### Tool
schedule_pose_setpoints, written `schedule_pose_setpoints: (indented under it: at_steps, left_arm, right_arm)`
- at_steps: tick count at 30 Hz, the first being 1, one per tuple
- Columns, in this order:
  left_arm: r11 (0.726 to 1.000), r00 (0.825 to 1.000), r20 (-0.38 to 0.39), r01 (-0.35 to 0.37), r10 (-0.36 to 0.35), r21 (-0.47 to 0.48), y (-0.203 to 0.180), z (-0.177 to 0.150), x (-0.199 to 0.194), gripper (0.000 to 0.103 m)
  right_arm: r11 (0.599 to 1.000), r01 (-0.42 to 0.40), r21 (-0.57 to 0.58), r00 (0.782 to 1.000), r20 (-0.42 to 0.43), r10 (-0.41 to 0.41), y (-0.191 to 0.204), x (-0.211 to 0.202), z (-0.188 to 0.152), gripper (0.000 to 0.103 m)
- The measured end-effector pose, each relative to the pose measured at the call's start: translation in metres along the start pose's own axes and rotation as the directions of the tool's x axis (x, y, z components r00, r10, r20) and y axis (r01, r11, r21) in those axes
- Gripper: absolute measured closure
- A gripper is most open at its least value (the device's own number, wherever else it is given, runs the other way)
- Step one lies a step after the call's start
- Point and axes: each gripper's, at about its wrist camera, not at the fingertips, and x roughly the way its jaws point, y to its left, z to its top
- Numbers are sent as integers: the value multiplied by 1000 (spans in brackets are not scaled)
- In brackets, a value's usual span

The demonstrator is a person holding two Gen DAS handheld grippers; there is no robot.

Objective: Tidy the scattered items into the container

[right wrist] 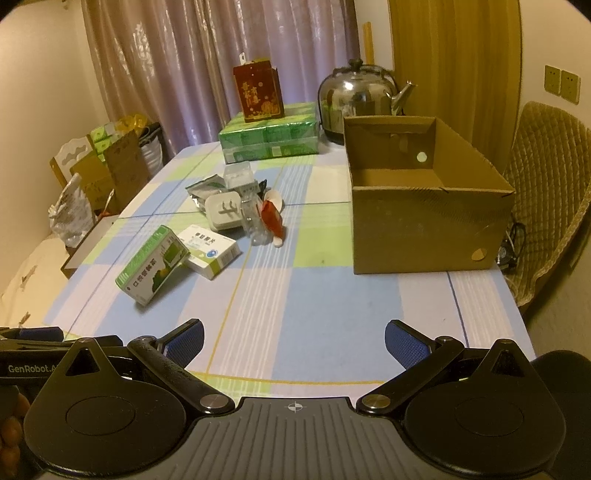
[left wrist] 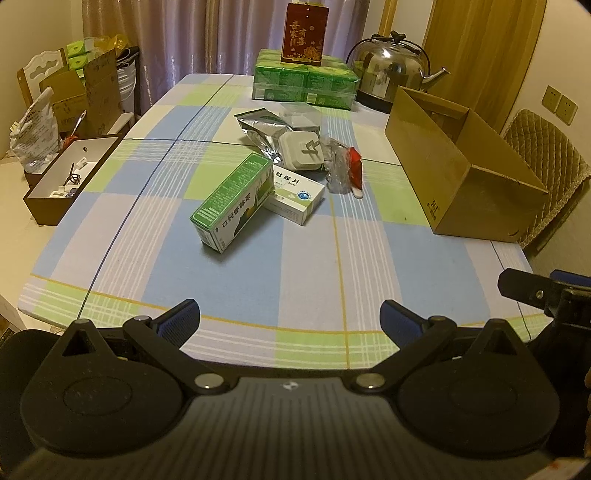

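Observation:
Scattered mid-table lie a green carton [left wrist: 233, 201] [right wrist: 153, 264], a white pill box [left wrist: 295, 194] [right wrist: 209, 249], a white plug adapter [left wrist: 300, 150] [right wrist: 223, 211], a silver foil pouch [left wrist: 263, 129] [right wrist: 201, 190], a clear plastic box [left wrist: 300, 115] [right wrist: 239, 176] and a crinkled clear wrapper with a red packet [left wrist: 354, 164] [right wrist: 271, 218]. An open cardboard box [left wrist: 461, 166] [right wrist: 424, 206] stands at the right, nothing visible inside. My left gripper [left wrist: 290, 319] and right gripper [right wrist: 293, 341] hover open over the near table edge, both holding nothing.
At the far end sit green tissue packs [left wrist: 304, 83] [right wrist: 269, 138] topped by a red box [left wrist: 304, 33] [right wrist: 258, 92], beside a steel kettle [left wrist: 391, 70] [right wrist: 360, 99]. A brown tray [left wrist: 70, 177] of small parts borders the table's left. A wicker chair [right wrist: 546, 177] stands right.

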Motion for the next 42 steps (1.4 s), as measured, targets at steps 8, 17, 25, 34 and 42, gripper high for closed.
schedule_pose_setpoints:
  at_steps: [8,17,25,34,42]
  left_arm:
    - [1000,1000,-7,-3,3,-3,0,1,5,1]
    - [1000,1000,-19,0,0,-8,3,5,11,1]
    - [1000,1000,-14,-7,7,6,6,15,14,1]
    - [995,1000,-6,1,-1,97,20,41,27,1]
    - [959,1000,-26,2,5,285,40,69,62,1]
  right_arm:
    - [1000,-1,-5,1000,-16,1,0,5,0,2]
    - [999,-16,-29,999,-42,15,4,15,2,2]
    - [997,-30,-71,999,-37,27,10,26,11,2]
    - [985,-71,-155,997,-33,66,22,53,31,2]
    - [955,-134,-263,991,-42,128,40,89,43,2]
